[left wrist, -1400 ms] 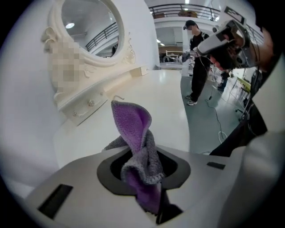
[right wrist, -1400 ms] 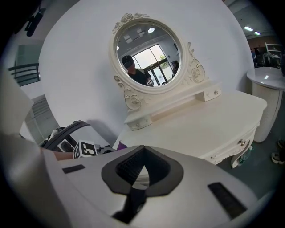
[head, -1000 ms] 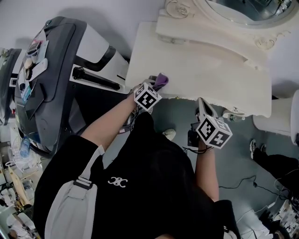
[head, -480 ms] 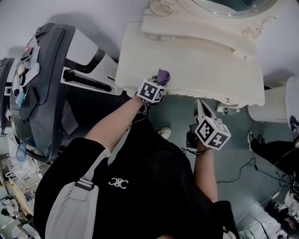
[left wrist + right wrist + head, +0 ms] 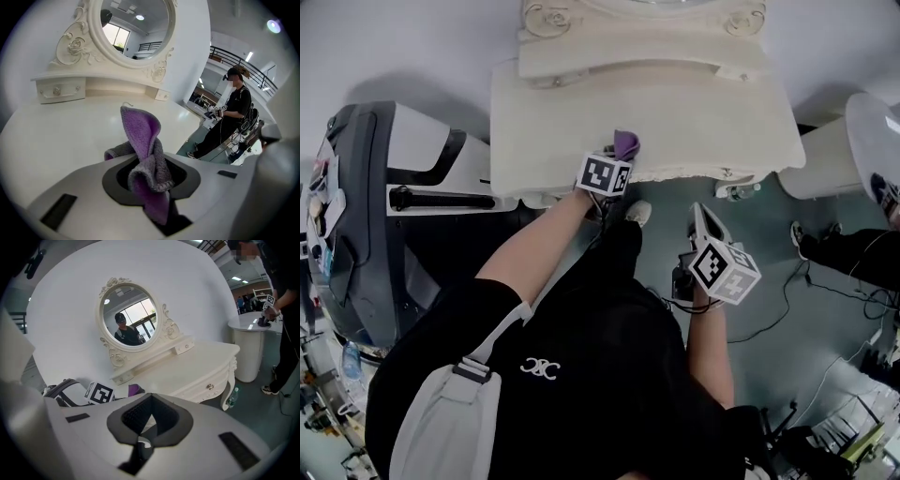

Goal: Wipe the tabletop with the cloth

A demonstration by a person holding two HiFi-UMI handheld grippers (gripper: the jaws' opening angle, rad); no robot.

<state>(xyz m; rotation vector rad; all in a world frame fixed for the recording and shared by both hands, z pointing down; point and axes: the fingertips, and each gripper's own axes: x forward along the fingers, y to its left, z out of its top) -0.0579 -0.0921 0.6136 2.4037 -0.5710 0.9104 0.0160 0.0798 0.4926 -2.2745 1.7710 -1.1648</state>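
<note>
Pinching cloth (image 5: 143, 150), left claw (image 5: 146, 185) at tabletop (image 5: 703, 112) edge; right claw (image 5: 704, 221) closed, empty.

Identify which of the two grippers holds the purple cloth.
The left gripper: its jaws clamp the purple cloth at the tabletop's front edge. The right gripper holds nothing, out over the floor.

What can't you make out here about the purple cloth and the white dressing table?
1. Whether the purple terry cloth touches the white tabletop. In the left gripper view, the left gripper hides the cloth's lower end. In the head view, the marker cube covers it.
2. The oval mirror is mostly cut off by the head view's top edge.
3. The small bottle is too small to tell its contents.
</note>
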